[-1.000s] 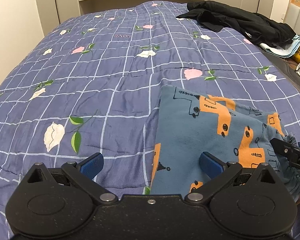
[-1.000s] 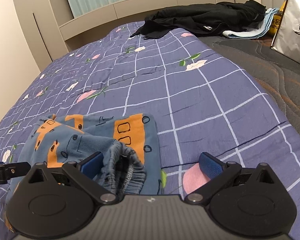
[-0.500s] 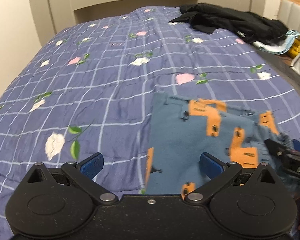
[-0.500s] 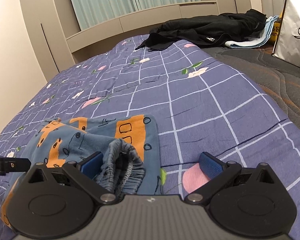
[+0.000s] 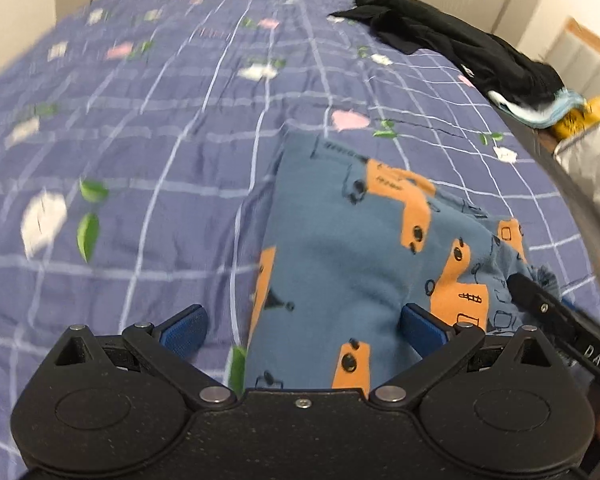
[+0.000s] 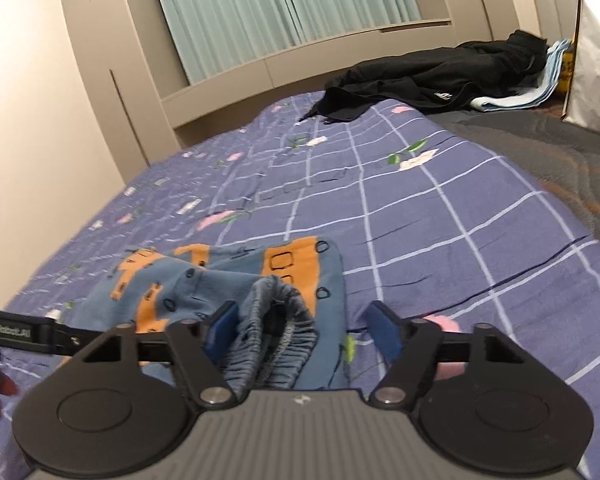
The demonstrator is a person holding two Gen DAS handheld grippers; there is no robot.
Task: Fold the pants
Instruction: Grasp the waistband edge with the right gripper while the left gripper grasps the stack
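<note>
The room has cream walls (image 6: 40, 120) and a beige built-in unit (image 6: 300, 60) behind the bed, with pale green curtains (image 6: 284, 4) in its opening. The bed fills most of both views. It is covered by a purple quilt (image 5: 140, 140) with a white grid and a print of pink and white flowers with green leaves. On the right side the quilt ends and a dark grey quilted mattress cover (image 6: 560, 152) shows.

At the far end of the bed lies a heap of black clothes (image 6: 440, 76), and just beside it a light blue folded cloth (image 6: 540, 88). A white bag (image 6: 596, 60) stands on the mattress cover near them.

The pants (image 5: 340, 248) lie on the near part of the quilt. They are blue with orange vehicle shapes, and they look already folded over at least once. Their gathered elastic waistband (image 6: 276, 328) is at the near right side.

The left claw (image 5: 302, 324) hovers over the near left edge of the pants; its blue pads are wide apart and grip nothing. The right claw (image 6: 304, 332) has just been closing, and the waistband is between its pads: the left pad is against the bunched cloth, while the right pad (image 6: 384, 332) is apart from it, so the claw is not clamped.
</note>
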